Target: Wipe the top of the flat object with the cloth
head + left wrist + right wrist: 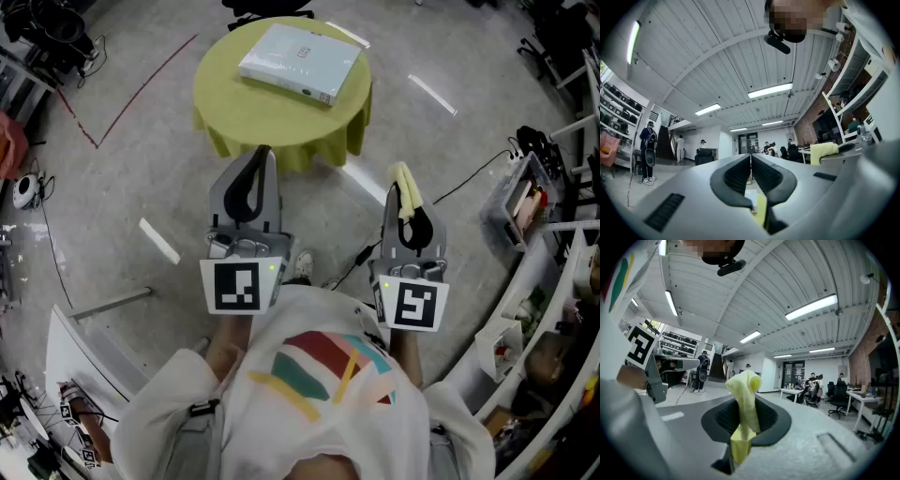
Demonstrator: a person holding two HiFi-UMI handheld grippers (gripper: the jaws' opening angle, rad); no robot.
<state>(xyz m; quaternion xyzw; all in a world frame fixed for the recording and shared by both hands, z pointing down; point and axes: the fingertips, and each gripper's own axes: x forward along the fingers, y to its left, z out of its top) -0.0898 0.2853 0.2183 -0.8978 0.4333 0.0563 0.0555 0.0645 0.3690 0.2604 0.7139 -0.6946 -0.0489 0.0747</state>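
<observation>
A flat white box (pixel 300 62) lies on a small round table with a yellow-green cover (pixel 272 117), far ahead of me in the head view. My left gripper (pixel 261 156) is held close to my body, short of the table's near edge, shut with nothing between its jaws. My right gripper (pixel 401 173) sits level with it on the right, shut on a folded pale yellow cloth (pixel 406 192) that sticks out past the tips. In the right gripper view the cloth (pixel 743 399) stands up between the jaws. Both gripper views look up toward the ceiling.
Shelving with boxes and clutter (pixel 539 281) runs along my right side. A cable (pixel 469 178) crosses the grey floor toward it. White tape strips (pixel 157 240) lie on the floor. People (pixel 647 150) stand far off in the room.
</observation>
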